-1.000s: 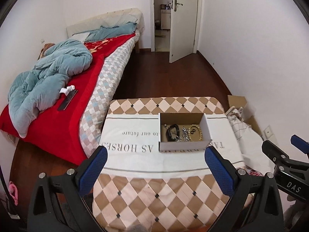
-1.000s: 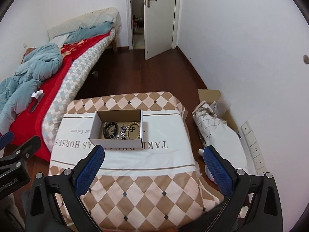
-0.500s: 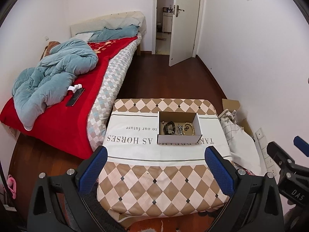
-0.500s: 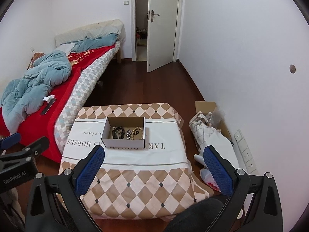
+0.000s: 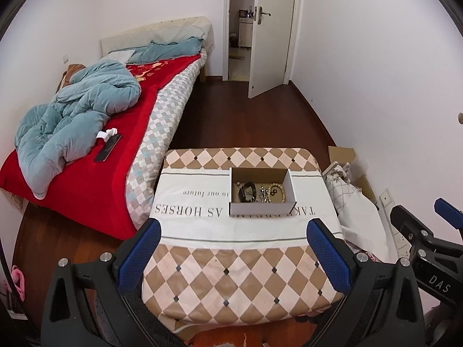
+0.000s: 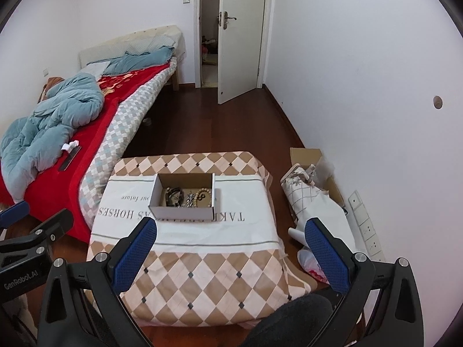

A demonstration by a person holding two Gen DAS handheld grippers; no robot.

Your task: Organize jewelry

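A small open white cardboard box point(image 5: 262, 208) point(image 6: 182, 209) stands on a low table with a checked and lettered cloth point(image 5: 240, 271) point(image 6: 199, 266). Inside lie a dark watch or bracelet point(image 5: 246, 192) point(image 6: 173, 196), a tangle of silvery pieces point(image 5: 262, 194) point(image 6: 190, 198) and a pale bead bracelet point(image 5: 276, 192) point(image 6: 204, 195). My left gripper point(image 5: 233, 238) and right gripper point(image 6: 230, 238) are both open and empty, held high above the table's near half, well back from the box.
A bed with a red cover and blue quilt point(image 5: 75, 121) point(image 6: 49, 124) stands to the left, with a dark flat device point(image 5: 107, 148) on it. Bags and a cardboard box point(image 5: 347, 190) point(image 6: 312, 190) lie by the right wall. An open door point(image 5: 269, 29) is at the back.
Both grippers have pulled back and up from the table; the box now looks smaller and farther away. Both jaws stayed open and the box's contents did not move.
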